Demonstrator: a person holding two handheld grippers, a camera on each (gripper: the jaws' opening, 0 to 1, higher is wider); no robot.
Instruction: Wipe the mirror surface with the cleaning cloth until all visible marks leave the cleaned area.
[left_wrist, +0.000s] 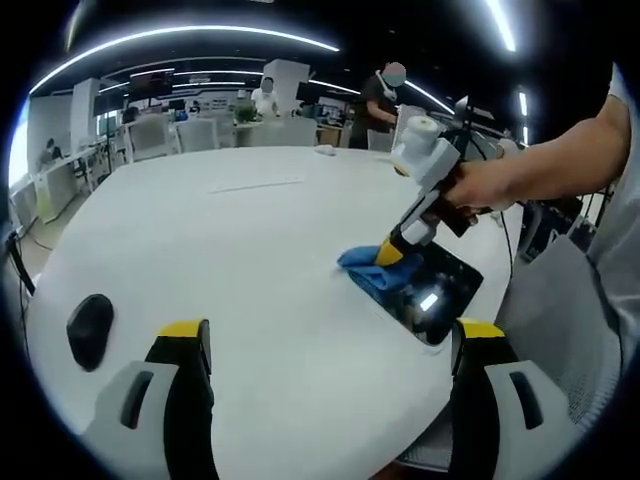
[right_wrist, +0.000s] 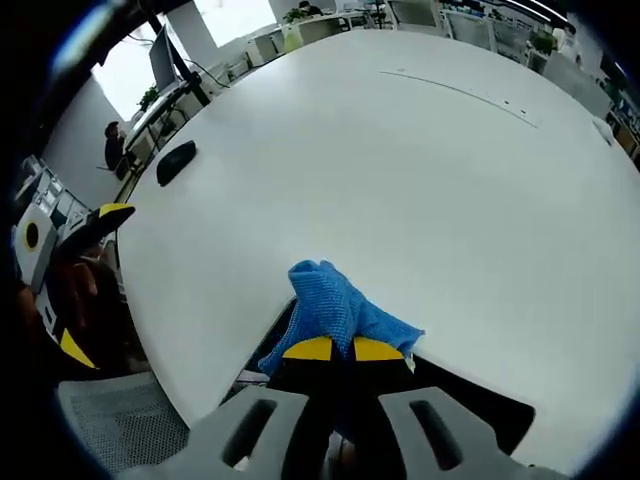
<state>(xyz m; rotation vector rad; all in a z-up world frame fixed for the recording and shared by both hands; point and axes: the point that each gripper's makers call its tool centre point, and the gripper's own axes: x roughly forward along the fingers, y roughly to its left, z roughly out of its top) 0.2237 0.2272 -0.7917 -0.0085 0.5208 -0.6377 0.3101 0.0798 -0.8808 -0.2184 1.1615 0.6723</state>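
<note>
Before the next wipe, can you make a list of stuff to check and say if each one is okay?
1. Cloth held by the right gripper: ok, its fingers are closed on the blue cloth.
2. Cloth touching the mirror: ok, it is pressed onto one end of the dark glass.
3. Mirror lying flat on the table: ok, close to the table's edge.
4. Left gripper out of the way: ok, open, holding nothing, away from the mirror.
5. Marks gone from the mirror: cannot tell, the glass only shows a light's reflection.
6. Black mouse clear of the wiping: ok, far off.
</note>
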